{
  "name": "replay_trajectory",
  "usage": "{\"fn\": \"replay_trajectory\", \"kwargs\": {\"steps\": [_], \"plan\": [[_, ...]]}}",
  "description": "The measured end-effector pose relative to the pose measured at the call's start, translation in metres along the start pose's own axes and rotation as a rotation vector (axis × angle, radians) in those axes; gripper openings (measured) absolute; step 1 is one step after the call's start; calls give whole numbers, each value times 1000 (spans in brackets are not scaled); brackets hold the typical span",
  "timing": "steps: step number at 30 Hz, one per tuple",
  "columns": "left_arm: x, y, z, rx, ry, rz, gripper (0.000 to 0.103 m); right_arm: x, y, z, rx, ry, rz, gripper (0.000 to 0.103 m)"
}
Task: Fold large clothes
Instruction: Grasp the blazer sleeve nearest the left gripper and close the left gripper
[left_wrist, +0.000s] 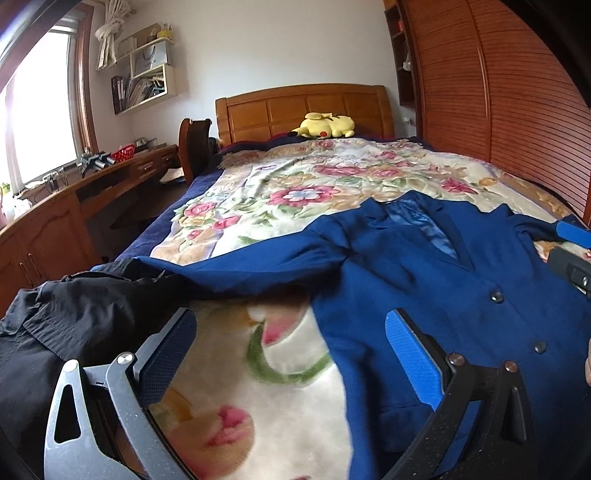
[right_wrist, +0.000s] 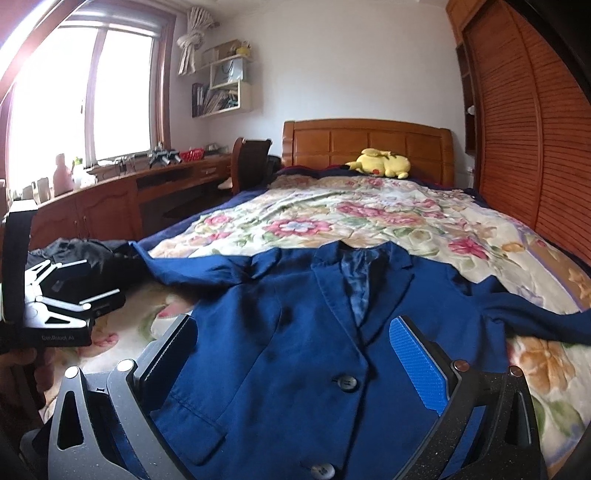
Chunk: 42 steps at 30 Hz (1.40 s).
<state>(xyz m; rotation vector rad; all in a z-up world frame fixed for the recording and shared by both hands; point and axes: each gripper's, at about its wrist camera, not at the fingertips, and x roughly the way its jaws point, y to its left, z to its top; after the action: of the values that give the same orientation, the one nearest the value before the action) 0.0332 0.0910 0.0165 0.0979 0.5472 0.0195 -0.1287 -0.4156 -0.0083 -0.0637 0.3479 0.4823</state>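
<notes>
In the left wrist view, a black garment (left_wrist: 74, 325) lies crumpled at the lower left of the frame, on the near corner of the floral blanket (left_wrist: 258, 192). The left gripper (left_wrist: 291, 354) fills the bottom edge with its jaws spread wide, holding nothing; bare blanket shows between its fingers, and the right finger's blue pad (left_wrist: 413, 365) sits over the hem side of the blue blazer (left_wrist: 424, 280). The blazer lies front-up in the right half of the frame, buttoned, one sleeve stretched toward the black garment. At the far right edge part of the right gripper (left_wrist: 572, 243) shows, too cropped here to read.

In the right wrist view, the left gripper (right_wrist: 70, 288) appears at the left edge, held by a hand (right_wrist: 22, 365), over the black garment (right_wrist: 81, 251). The blazer (right_wrist: 295, 332) spreads across the lower centre, collar toward the headboard (right_wrist: 365, 144), its other sleeve trailing to the right. The right gripper (right_wrist: 293, 362) hovers above its front with jaws wide apart, seemingly not touching the cloth. A yellow plush toy (right_wrist: 384, 162) rests by the headboard at upper centre.
</notes>
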Motion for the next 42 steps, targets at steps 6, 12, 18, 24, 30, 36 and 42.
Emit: {"fn": "replay_trajectory", "kwargs": {"steps": [6, 12, 18, 24, 30, 36, 42], "plan": [[29, 31, 6, -62, 42, -6, 101, 26, 9, 8, -31, 55, 12, 103], [65, 55, 8, -111, 93, 45, 101, 45, 11, 12, -70, 85, 5, 103], [100, 75, 13, -173, 147, 76, 101, 58, 12, 11, -62, 124, 28, 103], [132, 91, 18, -240, 203, 86, 101, 59, 11, 13, -46, 154, 61, 103], [146, 89, 28, -229, 221, 99, 101, 55, 8, 14, -34, 159, 76, 103], [161, 86, 30, -246, 265, 70, 84, 52, 7, 13, -24, 155, 82, 103], [172, 82, 20, -282, 323, 32, 73, 51, 6, 14, -9, 148, 87, 103]]}}
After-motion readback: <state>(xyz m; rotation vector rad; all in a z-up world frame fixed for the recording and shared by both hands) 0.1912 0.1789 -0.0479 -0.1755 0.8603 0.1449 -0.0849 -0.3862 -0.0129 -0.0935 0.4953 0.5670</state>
